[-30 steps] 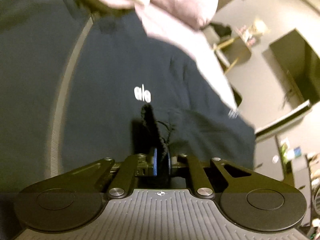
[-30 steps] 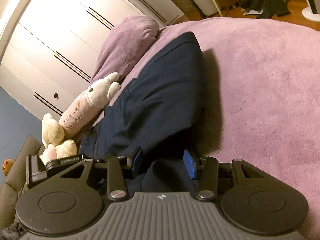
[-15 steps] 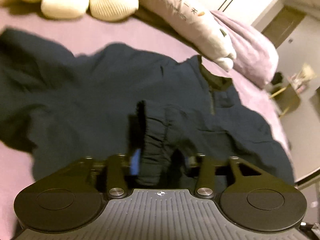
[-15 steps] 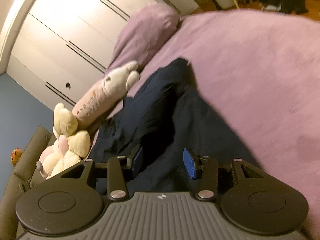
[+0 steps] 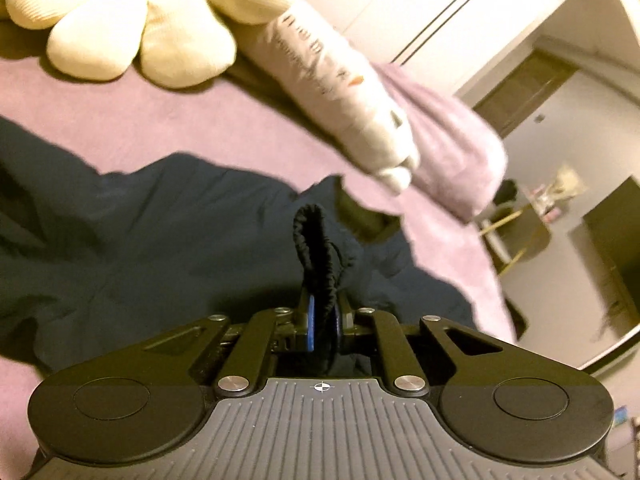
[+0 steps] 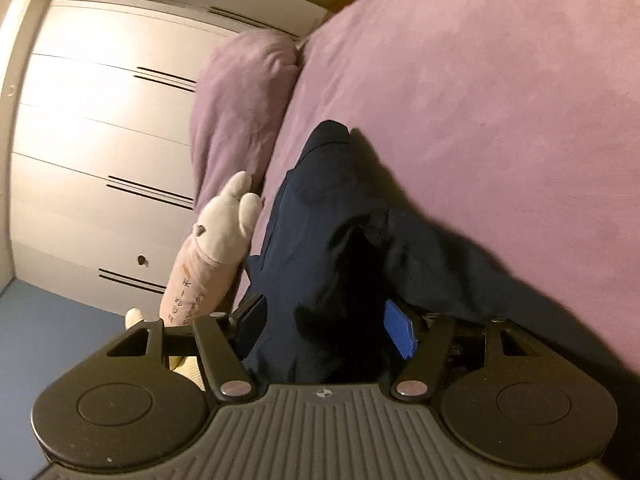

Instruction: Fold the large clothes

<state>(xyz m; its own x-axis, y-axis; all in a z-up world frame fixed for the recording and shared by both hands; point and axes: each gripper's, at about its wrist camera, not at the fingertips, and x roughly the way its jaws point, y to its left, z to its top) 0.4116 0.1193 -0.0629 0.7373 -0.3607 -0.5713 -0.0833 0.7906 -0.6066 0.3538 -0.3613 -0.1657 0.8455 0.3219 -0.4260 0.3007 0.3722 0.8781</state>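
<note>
A large dark navy sweatshirt (image 5: 152,232) lies spread and rumpled on a pink-purple bedspread (image 5: 132,128). My left gripper (image 5: 322,322) is shut on a black ribbed cuff (image 5: 316,248) of the sweatshirt, which stands up between the pads. In the right wrist view the sweatshirt (image 6: 316,216) runs away from me along the bed. My right gripper (image 6: 324,324) is open, with the navy cloth bunched loosely between its blue pads (image 6: 400,332).
A cream flower-shaped plush (image 5: 132,28) and a long pink-white plush (image 5: 340,92) lie past the sweatshirt, beside a purple pillow (image 5: 452,148). White wardrobe doors (image 6: 88,152) stand behind the bed. The bedspread (image 6: 500,112) stretches to the right. A doorway and furniture (image 5: 540,208) are far right.
My left gripper opened half a second ago and has shut again on the cuff, now lower and nearer the plush toys. The right view has turned; its jaws stay open over the cloth.
</note>
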